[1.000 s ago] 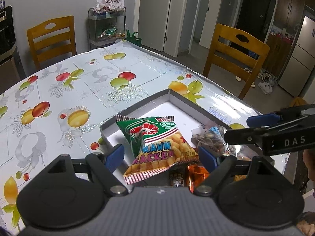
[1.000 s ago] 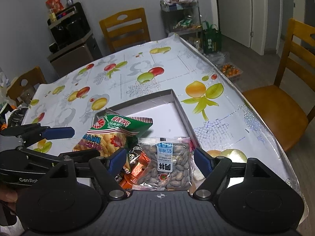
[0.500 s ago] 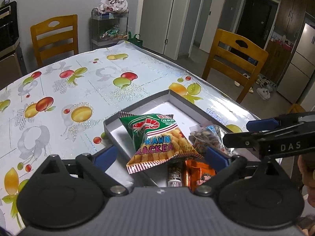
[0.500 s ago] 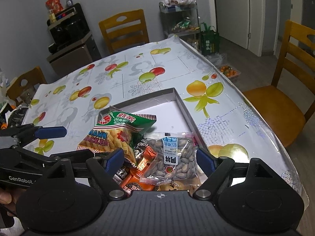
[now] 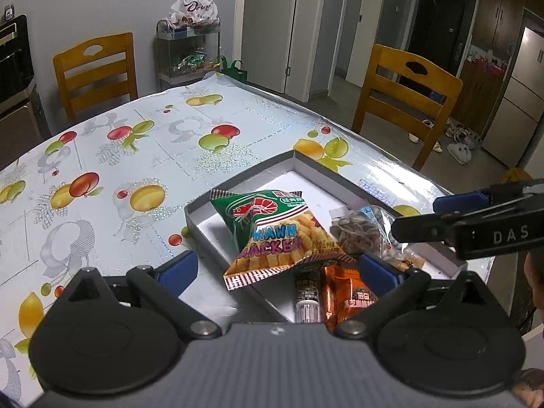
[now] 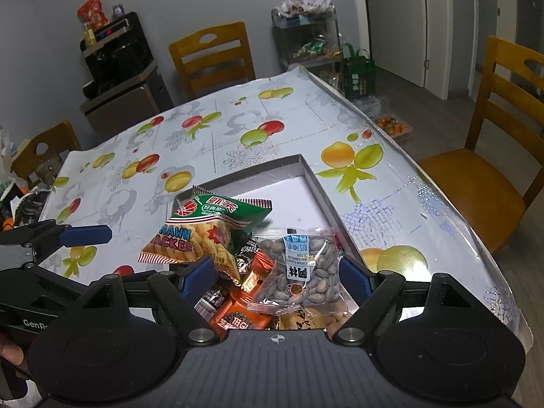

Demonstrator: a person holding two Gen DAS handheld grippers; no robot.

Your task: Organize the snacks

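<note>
A shallow grey box with a white floor [image 5: 238, 178] [image 6: 319, 183] lies on the fruit-print table. In its near end lie a green prawn cracker bag [image 5: 275, 234] [image 6: 204, 234], a clear bag of melon seeds [image 5: 360, 231] [image 6: 302, 265], orange packets [image 5: 350, 299] [image 6: 238, 319] and a dark packet [image 5: 306, 289]. My left gripper [image 5: 275, 265] is open and empty, above the box's near left corner. My right gripper [image 6: 277, 273] is open and empty, above the seed bag. Each gripper shows in the other's view [image 5: 469, 214] [image 6: 54, 238].
Wooden chairs [image 5: 95, 68] [image 5: 408, 85] [image 6: 489, 170] stand around the table. A wire shelf with a white bag [image 5: 190, 40] [image 6: 309, 27] stands by the far wall. A dark cabinet [image 6: 122, 81] is at the back left. The table's right edge [image 6: 476, 238] is close to the box.
Both grippers have drawn back and up from the box, still open. The cracker bag now lies apart from the left fingers, and the snacks look farther off in both views.
</note>
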